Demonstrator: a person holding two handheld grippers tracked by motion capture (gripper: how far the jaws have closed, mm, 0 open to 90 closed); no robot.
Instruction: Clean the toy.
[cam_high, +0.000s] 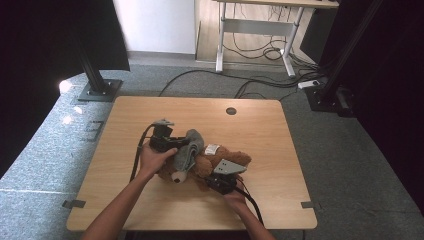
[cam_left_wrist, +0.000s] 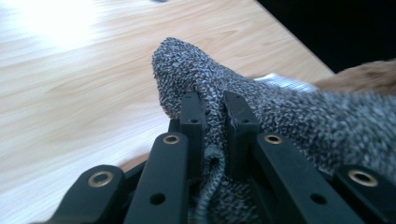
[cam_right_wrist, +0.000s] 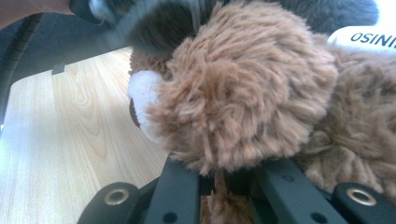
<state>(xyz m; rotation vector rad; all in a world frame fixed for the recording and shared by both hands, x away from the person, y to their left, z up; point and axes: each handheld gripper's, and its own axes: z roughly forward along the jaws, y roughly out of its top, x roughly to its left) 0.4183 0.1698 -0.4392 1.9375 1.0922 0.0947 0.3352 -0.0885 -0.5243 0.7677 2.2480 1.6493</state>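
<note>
High view showed a brown teddy bear lying near the middle of the wooden table. A grey knitted sock lay over the bear's head end. The left gripper reached in from the left, and the right gripper sat at the near side of the bear.

Left gripper view showed the left gripper with its two black jaws squeezed tight on a fold of the grey sock. A bit of brown fur peeked out at the right.

Right gripper view showed the right gripper pinching a tuft of the bear's fur. The bear's white snout pointed left over the table. A white tag sat at the top right.
</note>
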